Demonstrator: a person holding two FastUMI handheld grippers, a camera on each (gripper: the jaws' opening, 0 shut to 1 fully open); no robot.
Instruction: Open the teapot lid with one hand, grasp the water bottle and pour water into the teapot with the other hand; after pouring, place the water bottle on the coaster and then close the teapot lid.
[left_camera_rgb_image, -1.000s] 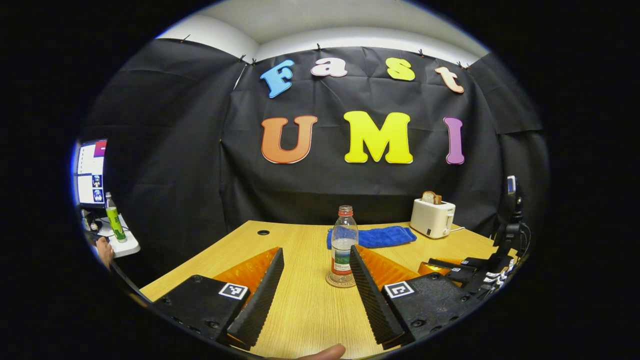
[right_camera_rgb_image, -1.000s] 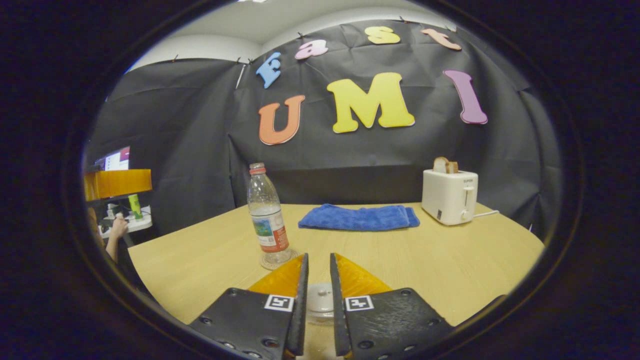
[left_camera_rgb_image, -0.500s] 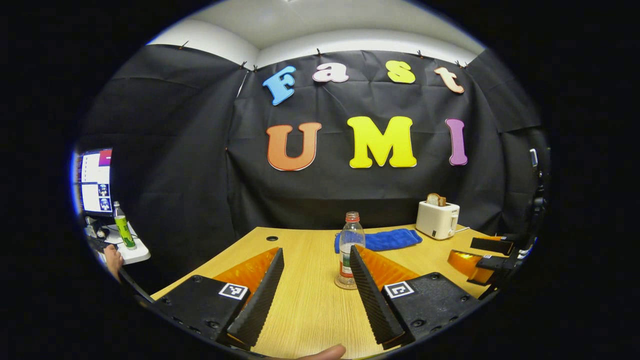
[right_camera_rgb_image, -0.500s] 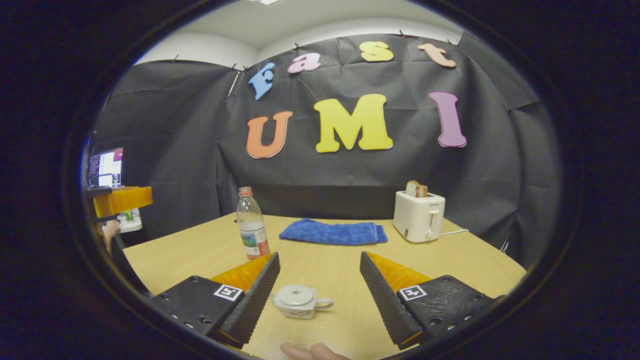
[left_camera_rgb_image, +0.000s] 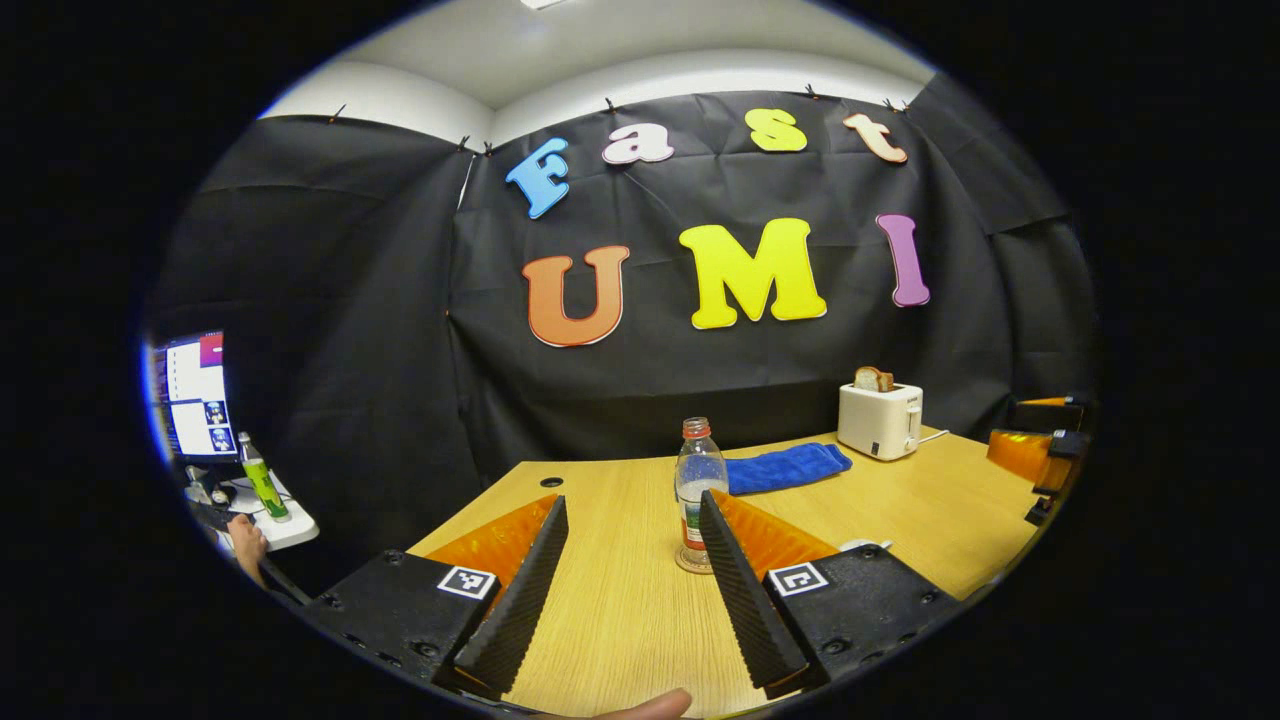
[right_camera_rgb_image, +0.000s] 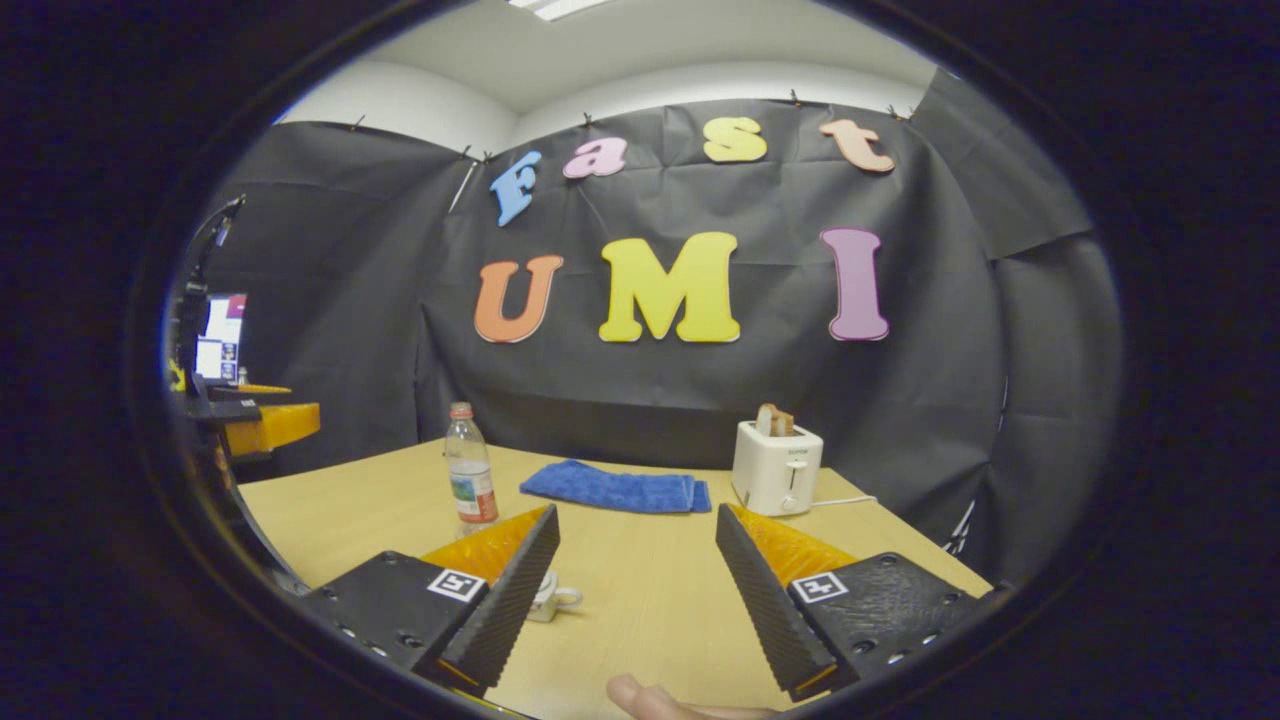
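Both pairs of fingers stand wide apart and hold nothing: your left gripper (left_camera_rgb_image: 625, 590) and your right gripper (right_camera_rgb_image: 630, 590). Toward the table's (right_camera_rgb_image: 640, 600) left edge the bottle (left_camera_rgb_image: 698, 490) stands upright on its coaster (left_camera_rgb_image: 692, 564); the teapot (right_camera_rgb_image: 548, 596) sits nearer the front edge, its lid hidden. Judging by this, the task looks finished; your next move is to rest.

The water bottle (left_camera_rgb_image: 699, 487) stands on the coaster (left_camera_rgb_image: 690, 566), towel (left_camera_rgb_image: 787, 467) and toaster (left_camera_rgb_image: 880, 420) behind it.

Recording booth, black cloth wall (left_camera_rgb_image: 350, 300), desk (left_camera_rgb_image: 620, 610)
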